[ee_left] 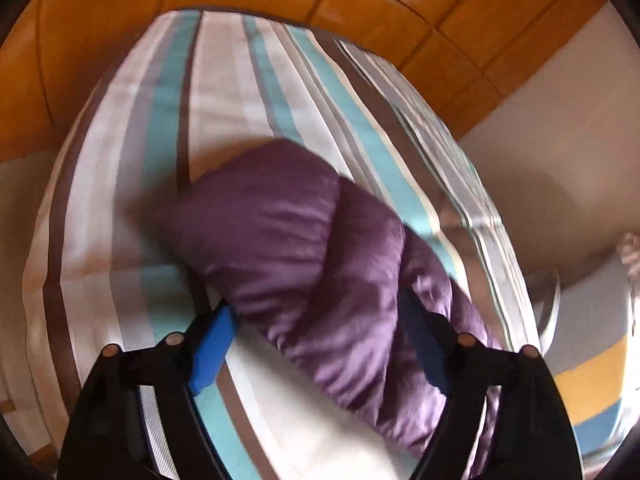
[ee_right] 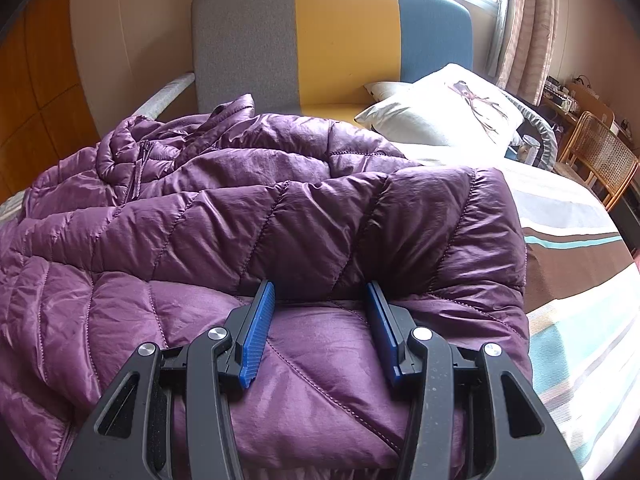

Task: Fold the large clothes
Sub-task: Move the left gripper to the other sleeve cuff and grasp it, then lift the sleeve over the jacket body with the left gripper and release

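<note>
A purple quilted down jacket (ee_right: pixel 248 216) lies on a striped bed (ee_right: pixel 576 344), its zip collar at the far left. My right gripper (ee_right: pixel 320 296) is open, low over the jacket, its blue pads either side of a folded fabric edge. In the left wrist view a sleeve or flap of the jacket (ee_left: pixel 304 248) lies between the open blue pads of my left gripper (ee_left: pixel 320 320), above the striped sheet (ee_left: pixel 132 184). The view is blurred, and the pads stand wide apart.
A grey, yellow and blue headboard (ee_right: pixel 332 36) stands behind the bed, with a white pillow (ee_right: pixel 444 112) on the right. A wicker chair (ee_right: pixel 600 160) and curtains (ee_right: pixel 528 24) are at far right. Orange wooden cupboard panels (ee_left: pixel 360 4) rise beyond the bed.
</note>
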Tool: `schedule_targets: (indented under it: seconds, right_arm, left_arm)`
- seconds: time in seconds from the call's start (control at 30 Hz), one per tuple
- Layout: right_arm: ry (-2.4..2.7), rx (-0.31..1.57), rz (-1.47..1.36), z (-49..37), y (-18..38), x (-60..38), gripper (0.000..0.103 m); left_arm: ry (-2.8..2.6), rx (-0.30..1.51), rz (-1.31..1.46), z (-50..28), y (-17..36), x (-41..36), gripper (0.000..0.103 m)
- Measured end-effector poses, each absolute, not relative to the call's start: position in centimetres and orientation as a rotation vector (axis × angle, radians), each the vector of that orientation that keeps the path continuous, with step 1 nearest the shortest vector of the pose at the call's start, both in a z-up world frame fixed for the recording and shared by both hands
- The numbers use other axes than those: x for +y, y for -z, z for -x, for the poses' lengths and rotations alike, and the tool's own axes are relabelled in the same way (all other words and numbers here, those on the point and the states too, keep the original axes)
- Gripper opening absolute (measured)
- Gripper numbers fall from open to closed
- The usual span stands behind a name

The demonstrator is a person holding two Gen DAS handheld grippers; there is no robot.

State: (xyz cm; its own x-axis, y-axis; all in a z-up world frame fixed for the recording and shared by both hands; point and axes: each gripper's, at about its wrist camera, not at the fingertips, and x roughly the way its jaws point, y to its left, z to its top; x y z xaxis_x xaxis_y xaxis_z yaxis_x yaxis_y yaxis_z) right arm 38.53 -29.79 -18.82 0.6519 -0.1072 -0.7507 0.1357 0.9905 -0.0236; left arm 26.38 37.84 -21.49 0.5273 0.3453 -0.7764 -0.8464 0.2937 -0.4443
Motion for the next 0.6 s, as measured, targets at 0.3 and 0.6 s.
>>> schedule_targets:
  seconds: [0.3,0.6]
  right_arm:
    - [0.139,0.848,-0.035,-38.5,18.8,-29.8,0.047]
    - [0.118,0.847,-0.064,-37.9,17.9,-30.4,0.055]
  left_arm:
    - [-0.858,0.555,0.935,-26.3,20.7,37.5,0.012]
    - [-0.775,0.433,0.7,-27.4,14.7,31.5,0.01]
